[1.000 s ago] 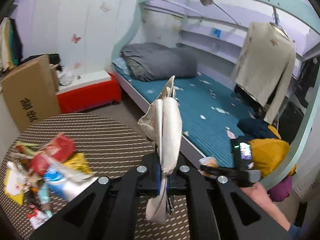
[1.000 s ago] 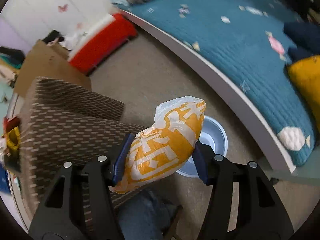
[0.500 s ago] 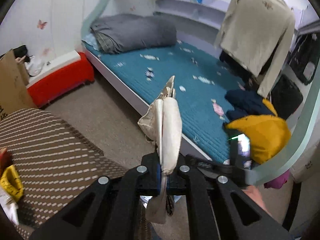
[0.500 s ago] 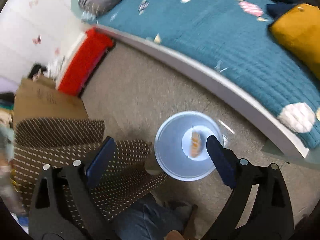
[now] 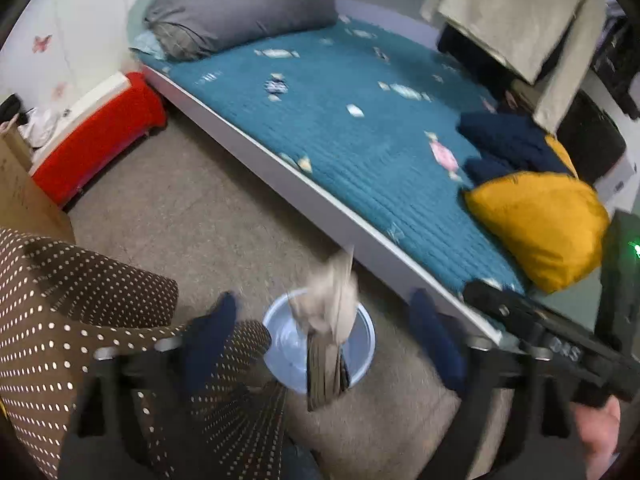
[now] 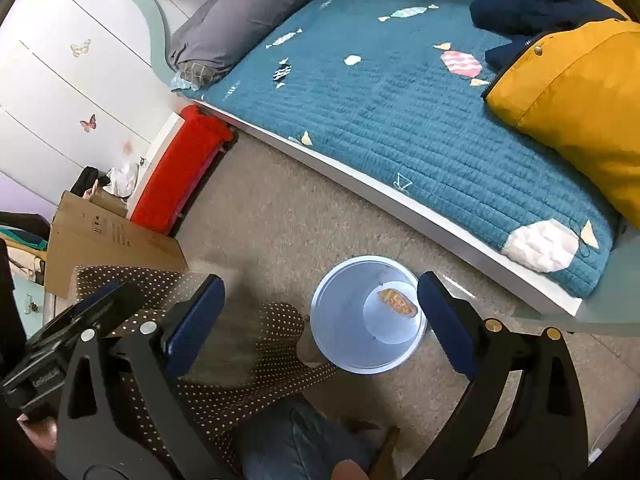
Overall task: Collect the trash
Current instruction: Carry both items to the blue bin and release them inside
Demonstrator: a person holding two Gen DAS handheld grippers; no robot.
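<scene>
At the bottom of the left wrist view, the left gripper [image 5: 320, 336] has its jaws opening wide, and a blurred beige wrapper [image 5: 328, 320] hangs between them without touching either pad. It is loose and sits directly over the bin [image 5: 362, 344], low centre of the frame. The step in hand looks like the drop itself: the wrapper released above the bin mouth.

In the right wrist view, the right gripper [image 6: 320, 312] is at the bottom of the frame, its jaws also opening and nothing between them. The bin [image 6: 332, 344] lies between its fingers, lower centre, and an orange packet [image 6: 398, 302] rests on the bin floor, so that piece is already in. At the lower left a brown dotted cloth [image 6: 240, 360] drapes down beside the bin, touching or nearly touching its rim.

Further out is bare floor, then the bed [image 6: 400, 120] across the upper right, with a red box [image 6: 176, 176] and a carton [image 6: 100, 236] at the left.

Next, I judge, both hands need to swing back toward the dotted cloth's table for more trash. That calls for jaws kept wide and a check that the wrapper lands inside rather than catching the rim.
</scene>
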